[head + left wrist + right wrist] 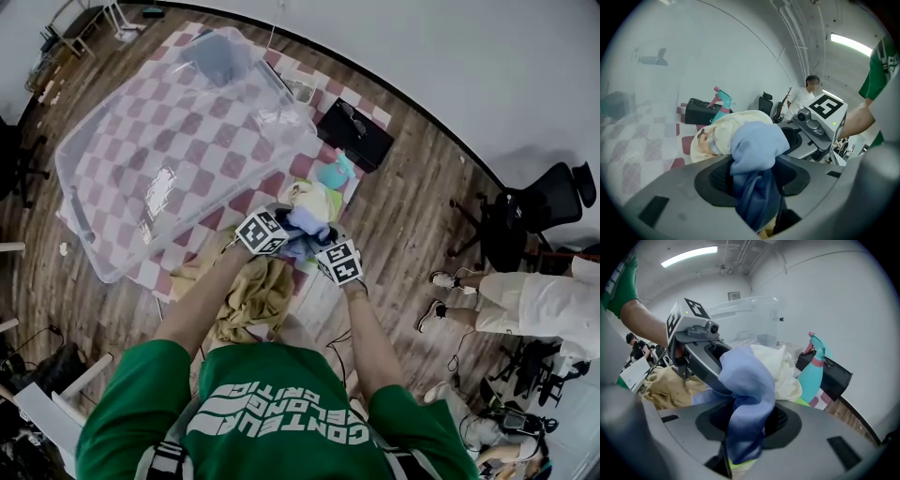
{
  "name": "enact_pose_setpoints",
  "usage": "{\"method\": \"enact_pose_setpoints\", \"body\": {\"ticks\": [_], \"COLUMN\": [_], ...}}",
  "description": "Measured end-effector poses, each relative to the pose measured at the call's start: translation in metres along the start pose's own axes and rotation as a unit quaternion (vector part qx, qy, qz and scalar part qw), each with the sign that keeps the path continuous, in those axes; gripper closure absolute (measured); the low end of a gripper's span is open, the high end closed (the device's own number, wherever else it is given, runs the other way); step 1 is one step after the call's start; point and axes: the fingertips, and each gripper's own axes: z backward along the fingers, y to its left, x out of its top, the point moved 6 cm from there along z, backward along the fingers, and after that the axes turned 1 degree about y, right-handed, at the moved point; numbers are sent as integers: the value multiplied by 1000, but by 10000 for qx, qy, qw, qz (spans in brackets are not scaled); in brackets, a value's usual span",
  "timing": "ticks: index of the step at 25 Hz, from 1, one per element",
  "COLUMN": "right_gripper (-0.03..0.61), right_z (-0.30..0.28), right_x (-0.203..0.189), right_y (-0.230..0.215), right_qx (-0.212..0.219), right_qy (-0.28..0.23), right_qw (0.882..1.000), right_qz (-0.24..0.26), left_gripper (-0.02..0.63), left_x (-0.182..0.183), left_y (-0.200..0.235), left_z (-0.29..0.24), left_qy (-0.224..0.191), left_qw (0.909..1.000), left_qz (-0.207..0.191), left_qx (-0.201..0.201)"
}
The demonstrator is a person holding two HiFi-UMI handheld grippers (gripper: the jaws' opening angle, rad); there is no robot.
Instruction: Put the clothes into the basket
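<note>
A tan cloth (253,295) is heaped at the near edge of the checked mat (274,184). Just beyond it, a blue garment (754,140) is clamped by both the left gripper (754,185) and the right gripper (745,427) (each pair of jaws is pinched on a fold). A cream garment (316,199) is bunched just behind the blue one. Farther off, a teal spray bottle (336,172) and a black box (356,136) are seen at the mat's right edge. The clear basket (67,192) is set across the mat's left part.

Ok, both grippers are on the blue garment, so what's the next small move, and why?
Probably carry the light blue cloth garment across to the clear plastic bin and over its rim. The left gripper and right gripper are both shut on it, and the bin sits open, to the left in the head view.
</note>
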Motion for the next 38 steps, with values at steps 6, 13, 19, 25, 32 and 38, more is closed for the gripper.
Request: {"method": "enact_pose_setpoints", "body": {"ticks": [6,13,19,25,32,38], "right_gripper": [428,428,428,428,428,430], "right_z": [33,84,132,179,222,234], "right_x": [24,59,98,142,187,212], "right_y": [1,9,15,22,27,37], "right_qx": [-246,-633,-974,-1284,-1483,-1524], "right_qy": [-346,-833,-1293,-1704,-2155,-2380], "right_qw": [9989,9937,9845,9730,9579,9497], "right_qz": [191,396,668,876,1184,1345], "left_gripper": [407,408,410,411,411,413], "left_x": [30,75,121,169,214,228], "left_y": [-19,-50,-82,-111,-136,-145], "left_z": [20,52,87,126,167,193], "left_qy": [-340,-625,-832,-1098,-1480,-1608], "left_qw": [9989,9935,9844,9731,9591,9502], "left_qz": [-305,-943,-1521,-1938,-2274,-2456], "left_qx": [88,115,314,585,807,1043]}}
